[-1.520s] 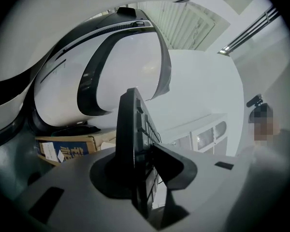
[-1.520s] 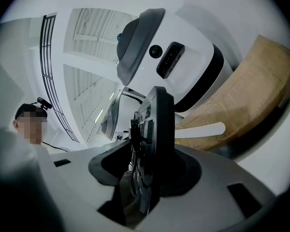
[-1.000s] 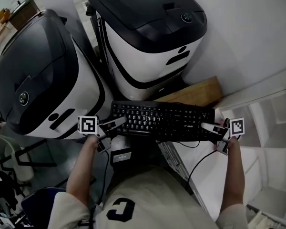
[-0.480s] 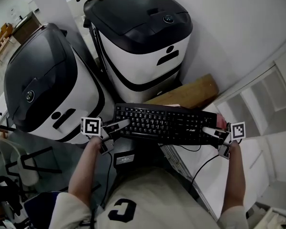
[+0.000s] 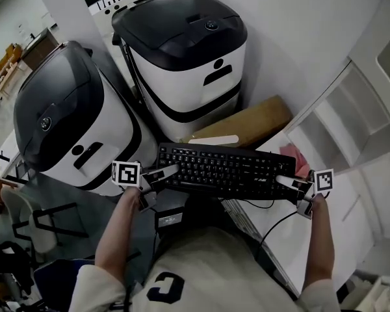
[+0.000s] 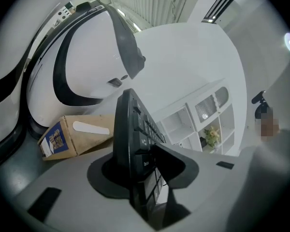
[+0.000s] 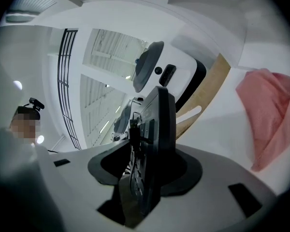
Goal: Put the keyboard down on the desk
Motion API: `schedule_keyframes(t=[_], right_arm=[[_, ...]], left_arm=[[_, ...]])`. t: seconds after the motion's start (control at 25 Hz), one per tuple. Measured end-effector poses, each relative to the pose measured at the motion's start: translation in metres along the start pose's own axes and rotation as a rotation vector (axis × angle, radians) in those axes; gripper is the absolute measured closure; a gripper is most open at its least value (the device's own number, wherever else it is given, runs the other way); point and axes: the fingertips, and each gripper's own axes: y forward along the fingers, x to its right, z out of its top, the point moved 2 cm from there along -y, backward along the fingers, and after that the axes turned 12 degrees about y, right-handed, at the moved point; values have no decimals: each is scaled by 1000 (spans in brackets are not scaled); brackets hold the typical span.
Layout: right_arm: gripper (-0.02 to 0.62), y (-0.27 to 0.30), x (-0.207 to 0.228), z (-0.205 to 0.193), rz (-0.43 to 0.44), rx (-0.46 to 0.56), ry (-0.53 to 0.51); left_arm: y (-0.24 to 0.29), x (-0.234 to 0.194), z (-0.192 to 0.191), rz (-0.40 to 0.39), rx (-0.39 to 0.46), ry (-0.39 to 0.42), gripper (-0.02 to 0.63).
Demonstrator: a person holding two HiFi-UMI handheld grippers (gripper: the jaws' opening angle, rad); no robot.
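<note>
Clamping the black keyboard (image 5: 227, 169) at both ends, left gripper (image 5: 165, 173) and right gripper (image 5: 283, 181) hold it level, lower centre of frame, above the white desk (image 5: 291, 244).

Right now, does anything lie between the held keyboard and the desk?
A pink cloth lies on the desk beside the keyboard's right end, near the right gripper. Nothing else visible blocks it.

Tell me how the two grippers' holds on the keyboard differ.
The left gripper clamps the left end of the keyboard; the right gripper clamps its right end. The left gripper is out beyond the edge of the desk, while the right gripper is above the desk, beside a pink cloth. Shared: both are shut on the keyboard, its thin edge between their jaws.
</note>
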Motion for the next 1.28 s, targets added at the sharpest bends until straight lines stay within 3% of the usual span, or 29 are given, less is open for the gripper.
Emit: schedule_keyframes(t=[0.08, 0.2, 0.32, 0.52, 0.72, 0.88, 1.08, 1.28], right_arm=[[396, 1, 4, 1, 9, 0, -7], [396, 1, 12, 2, 22, 3, 2], [397, 1, 17, 0, 43, -2, 6], [376, 6, 15, -1, 52, -26, -1], [377, 4, 8, -5, 7, 35, 10], [385, -10, 2, -44, -42, 122, 11], [403, -12, -11, -79, -71, 230, 43], [385, -3, -18, -114, -118, 286, 73]], left_arm=[[1, 9, -3, -16, 21, -65, 448], [-2, 8, -6, 32, 11, -14, 452], [-1, 14, -14, 36, 30, -57, 456], [-6, 5, -11, 73, 15, -30, 453], [-2, 1, -2, 5, 3, -34, 453], [-5, 3, -23, -28, -43, -40, 449], [-4, 1, -29, -142, -87, -73, 454], [-13, -10, -33, -203, -152, -32, 453]])
